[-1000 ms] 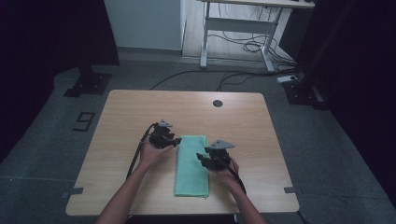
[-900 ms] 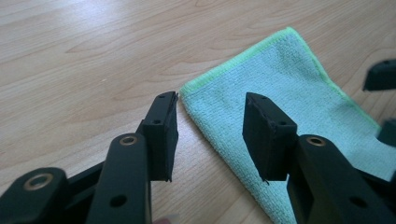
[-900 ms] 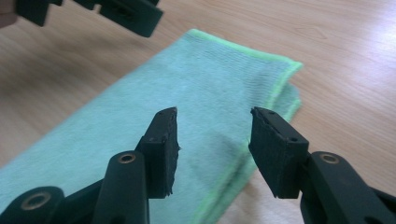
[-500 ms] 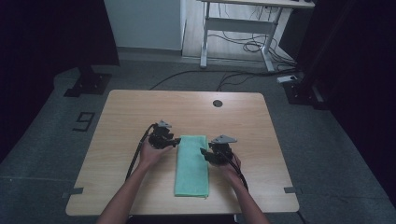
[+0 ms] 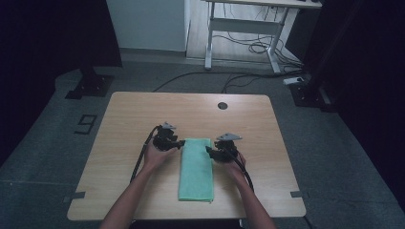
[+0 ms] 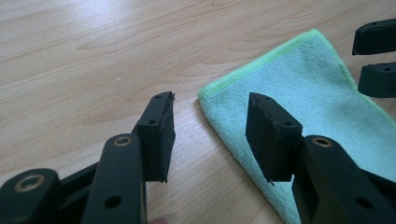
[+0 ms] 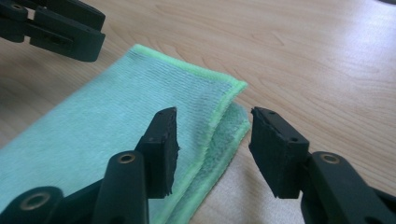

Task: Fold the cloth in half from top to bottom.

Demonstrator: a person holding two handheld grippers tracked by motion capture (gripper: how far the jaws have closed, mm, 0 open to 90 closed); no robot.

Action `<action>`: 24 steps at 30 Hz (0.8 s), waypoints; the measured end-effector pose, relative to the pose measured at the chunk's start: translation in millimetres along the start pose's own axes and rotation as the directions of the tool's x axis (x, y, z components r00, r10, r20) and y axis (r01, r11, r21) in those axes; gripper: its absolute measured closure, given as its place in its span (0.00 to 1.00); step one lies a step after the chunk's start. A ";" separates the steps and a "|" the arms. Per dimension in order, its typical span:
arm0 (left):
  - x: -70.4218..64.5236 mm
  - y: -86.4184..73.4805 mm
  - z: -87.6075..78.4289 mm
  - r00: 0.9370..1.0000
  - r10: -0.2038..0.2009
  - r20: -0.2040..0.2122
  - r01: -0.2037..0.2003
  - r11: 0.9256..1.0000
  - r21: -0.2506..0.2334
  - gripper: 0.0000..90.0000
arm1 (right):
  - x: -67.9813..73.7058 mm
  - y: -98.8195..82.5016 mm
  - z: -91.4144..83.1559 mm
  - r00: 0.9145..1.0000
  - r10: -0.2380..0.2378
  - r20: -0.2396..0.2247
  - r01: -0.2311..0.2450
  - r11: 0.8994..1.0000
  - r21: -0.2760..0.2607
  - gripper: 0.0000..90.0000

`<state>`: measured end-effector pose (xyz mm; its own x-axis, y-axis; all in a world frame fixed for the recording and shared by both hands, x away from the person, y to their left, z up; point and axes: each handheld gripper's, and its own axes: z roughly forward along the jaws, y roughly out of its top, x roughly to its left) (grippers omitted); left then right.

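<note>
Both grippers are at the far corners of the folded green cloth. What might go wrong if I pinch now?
1. The right gripper is open astride a corner where the green cloth shows two layers; a shallow pinch may catch just the top one and unfold it.
2. The left gripper is open with one pad over bare table; closing there may miss the corner or push the cloth askew.

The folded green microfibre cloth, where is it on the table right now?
In the high view the folded green microfibre cloth lies near the front middle of the wooden table, between the left gripper and the right gripper, whose open jaws flank its far corners.
</note>
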<state>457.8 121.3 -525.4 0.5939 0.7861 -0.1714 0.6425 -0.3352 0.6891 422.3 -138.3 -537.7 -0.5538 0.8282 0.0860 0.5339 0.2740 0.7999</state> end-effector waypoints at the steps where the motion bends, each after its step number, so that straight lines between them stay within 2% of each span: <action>1: -0.1 0.9 3.4 1.000 -0.001 0.005 0.001 1.000 0.005 0.58 | -0.8 1.1 1.4 1.000 0.000 0.001 0.000 1.000 0.003 0.56; 5: -2.4 2.1 11.3 1.000 0.004 0.011 -0.004 1.000 0.021 0.57 | -3.4 3.6 8.0 1.000 0.006 0.005 -0.006 1.000 0.007 0.57; 8: -4.2 1.6 14.0 1.000 0.009 0.016 -0.009 1.000 0.029 0.57 | -5.9 4.1 14.7 1.000 0.011 0.006 -0.011 0.999 0.033 0.56; 19: -7.4 -3.6 15.9 1.000 0.011 0.012 -0.012 0.999 0.039 0.58 | -4.3 4.5 22.4 0.999 0.001 0.035 -0.004 0.997 0.076 0.55; 24: -8.2 -3.8 16.1 1.000 0.011 0.014 -0.012 0.999 0.039 0.60 | -4.3 3.5 23.2 0.999 -0.003 0.035 0.000 0.997 0.073 0.58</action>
<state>458.3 107.8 -537.9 0.6077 0.7749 -0.1736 0.6537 -0.3641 0.6634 441.4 -129.6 -549.0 -0.5324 0.8442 0.0625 0.5789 0.3092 0.7545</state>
